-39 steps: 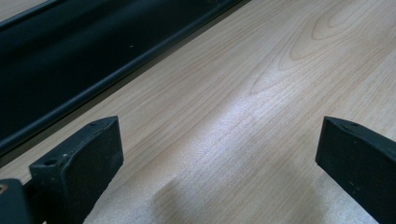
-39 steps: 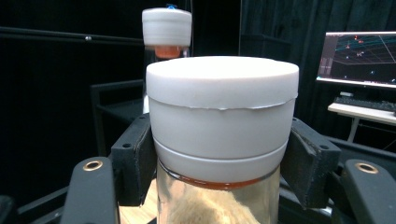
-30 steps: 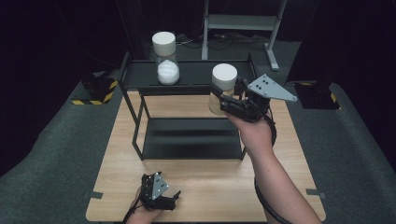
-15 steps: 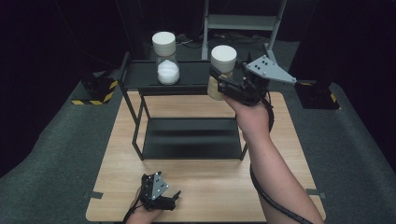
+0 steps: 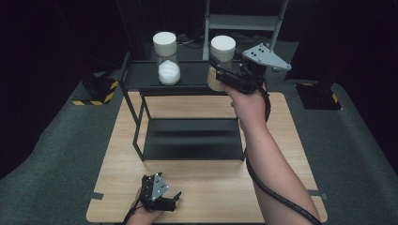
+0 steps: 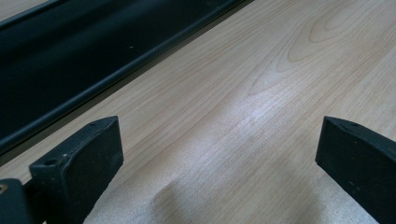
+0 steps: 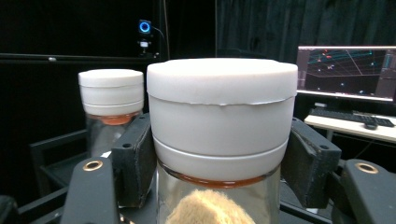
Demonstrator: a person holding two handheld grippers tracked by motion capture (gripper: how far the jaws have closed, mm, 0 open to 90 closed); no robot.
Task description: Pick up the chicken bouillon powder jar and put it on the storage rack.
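— What's changed in the last second?

— My right claw (image 5: 219,70) has carried the jar (image 5: 221,63) up and away from me; a second ago it hung lower, in front of the rack (image 5: 133,124), and now it sits level with the top shelf (image 5: 141,75), at its right end. My left claw (image 5: 164,202) hasn't budged from the near edge of the counter (image 5: 281,140).

— How are you holding the jar?

— Clamped from both sides just under the white lid (image 7: 222,77), upright. In the right gripper view the pads (image 7: 135,158) press the glass where lid and body meet. I take that grip high so the base stays free to land flat on the shelf.

— And the left one?

— Jaws spread wide over bare wood, nothing between them. I'd say it's parked there to stay clear.

— Anything in the way?

— A second jar (image 5: 167,60), white stuff inside, already stands on the same shelf to the left, well apart. The shelf's front rail is what I'd watch: the base must clear it. The lower shelf (image 5: 192,138) is dark and bare.
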